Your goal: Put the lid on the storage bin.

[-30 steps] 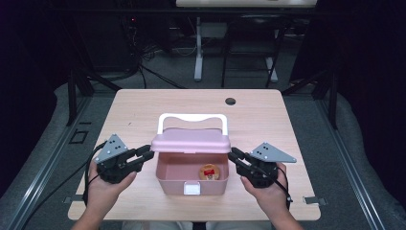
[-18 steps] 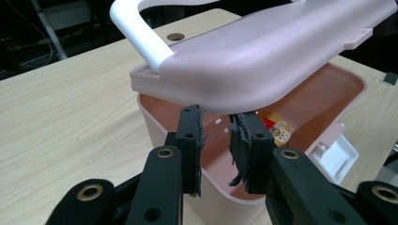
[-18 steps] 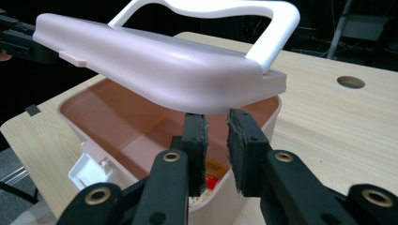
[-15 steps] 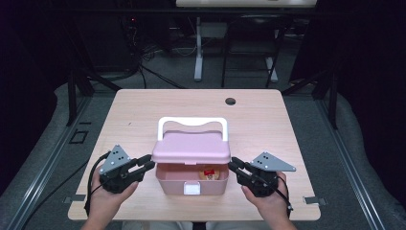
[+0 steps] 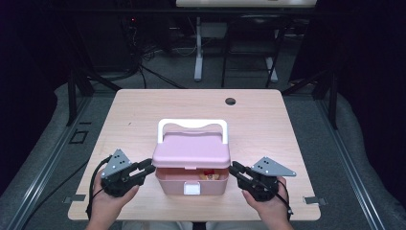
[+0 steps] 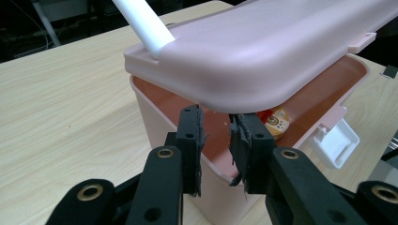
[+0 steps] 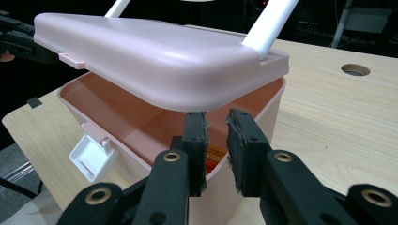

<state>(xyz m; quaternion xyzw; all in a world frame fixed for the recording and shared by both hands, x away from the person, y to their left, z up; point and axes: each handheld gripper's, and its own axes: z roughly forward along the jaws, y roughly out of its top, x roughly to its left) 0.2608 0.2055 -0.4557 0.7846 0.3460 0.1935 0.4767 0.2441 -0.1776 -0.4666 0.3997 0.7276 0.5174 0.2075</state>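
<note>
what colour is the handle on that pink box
White. The handle arches above the pink box's lid, clearest in the high view.

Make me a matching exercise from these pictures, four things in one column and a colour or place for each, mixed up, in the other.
1. lid
2. handle
3. latch
4. hole in the table

a. white, arched behind the lid
b. far side, right of the middle
c. pink, propped partly open over the box
d. white, on the box's front wall

Pairs: 1-c, 2-a, 3-d, 4-b

Pink box, white handle
</note>
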